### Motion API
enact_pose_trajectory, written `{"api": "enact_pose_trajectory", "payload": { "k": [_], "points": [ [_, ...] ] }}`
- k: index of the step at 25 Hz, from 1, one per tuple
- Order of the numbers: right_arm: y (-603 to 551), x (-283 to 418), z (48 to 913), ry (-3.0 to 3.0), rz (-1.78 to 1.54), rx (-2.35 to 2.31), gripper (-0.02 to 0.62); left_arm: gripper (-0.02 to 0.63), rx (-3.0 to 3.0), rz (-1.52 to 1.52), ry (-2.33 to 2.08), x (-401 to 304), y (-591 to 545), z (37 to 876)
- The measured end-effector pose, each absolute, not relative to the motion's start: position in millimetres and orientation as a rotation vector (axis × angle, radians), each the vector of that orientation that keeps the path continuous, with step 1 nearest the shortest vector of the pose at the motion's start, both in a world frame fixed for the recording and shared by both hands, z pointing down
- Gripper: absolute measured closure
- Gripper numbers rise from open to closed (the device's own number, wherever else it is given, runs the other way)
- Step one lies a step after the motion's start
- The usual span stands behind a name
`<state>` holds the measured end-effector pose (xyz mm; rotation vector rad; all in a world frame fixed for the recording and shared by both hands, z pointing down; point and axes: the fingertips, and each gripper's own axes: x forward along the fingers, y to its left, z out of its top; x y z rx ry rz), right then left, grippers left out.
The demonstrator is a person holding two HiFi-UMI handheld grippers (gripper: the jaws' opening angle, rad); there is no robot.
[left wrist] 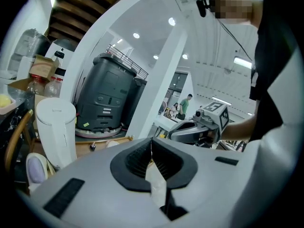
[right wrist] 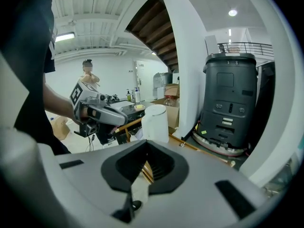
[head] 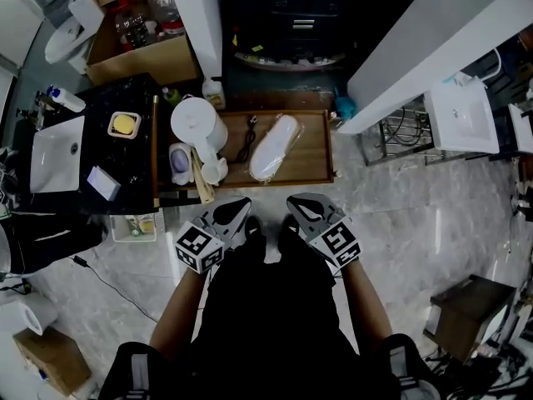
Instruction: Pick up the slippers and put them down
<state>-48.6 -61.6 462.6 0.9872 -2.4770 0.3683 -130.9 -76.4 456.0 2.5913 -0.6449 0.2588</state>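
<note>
Left gripper (head: 240, 205) and right gripper (head: 296, 202) both pressed together, empty; arriving unopened would likely shove the slipper (head: 275, 147) against the cable (head: 246, 142).

A white slipper (head: 275, 147) lies on a brown wooden tray (head: 312, 173), with a white bin (head: 198, 122) and a black cable (head: 246, 140). The left gripper (head: 237, 209) and right gripper (head: 301, 205) are pale grey with black pads (left wrist: 135, 163). Each carries a cube (head: 198, 248) patterned in black-and-white squares. The counter (head: 92, 152) is black, its sink (head: 57, 154) white. A yellow sponge (head: 124, 124) sits in a white dish (head: 112, 132). The floor (head: 416, 223) is pale grey marble with darker veins. The box (head: 133, 57) is brown, the machine (left wrist: 107, 96) dark grey, and the person's clothes (head: 266, 307) black.
</note>
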Motion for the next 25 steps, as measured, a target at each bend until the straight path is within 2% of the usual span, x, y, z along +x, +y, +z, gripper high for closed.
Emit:
{"api": "enact_pose_trajectory", "payload": {
  "k": [16,23,24,25],
  "points": [
    [-113,-11,509,-2.555,0.504,0.762,0.588,0.594,2.408,0.332,-0.830,-87,-139,507],
    [-133,-9,560,-2.502,0.632,0.781,0.586,0.592,2.367,0.314,-0.776,-83,-156,548],
    [-137,-11,570,-2.490,0.650,0.794,0.580,0.589,2.353,0.284,-0.720,-80,-158,554],
    [-141,-13,580,-2.480,0.667,0.808,0.565,0.552,2.339,0.264,-0.675,-77,-161,561]
  ]
}}
